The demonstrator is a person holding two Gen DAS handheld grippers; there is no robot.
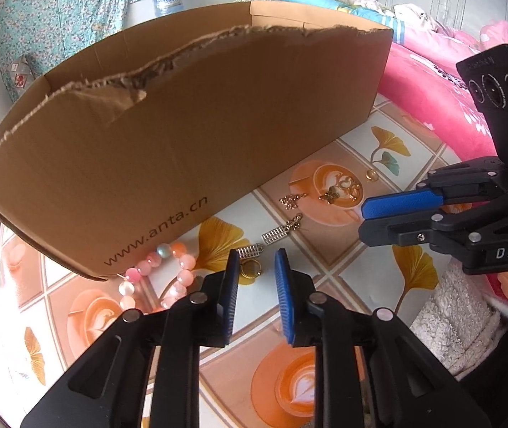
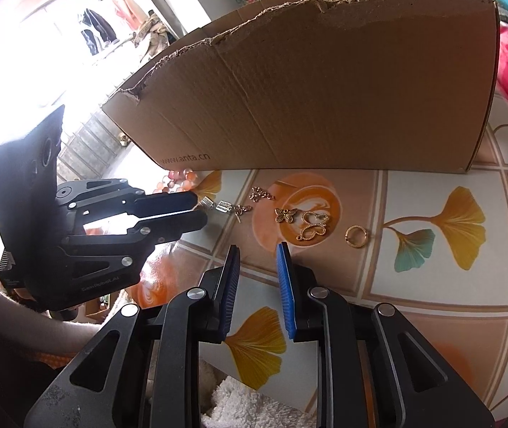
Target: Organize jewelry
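My left gripper (image 1: 256, 262): jaws parted, empty, gold ring (image 1: 250, 270) lying between them.
My right gripper (image 2: 256, 257): parted, empty.
Charms (image 2: 291, 215): scattered before the cardboard box (image 1: 196, 125).
Grip tip: I'd lower squarely, pinching only the ring.

Two close downward wrist views, shared box (image 1: 218, 114)

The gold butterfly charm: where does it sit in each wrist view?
Left wrist view: butterfly charm right of centre, on the orange coffee-cup print, just left of the right tool.
Right wrist view: the charm sits at centre, above this tool's tips.
Shared landmark: the cardboard box behind it.
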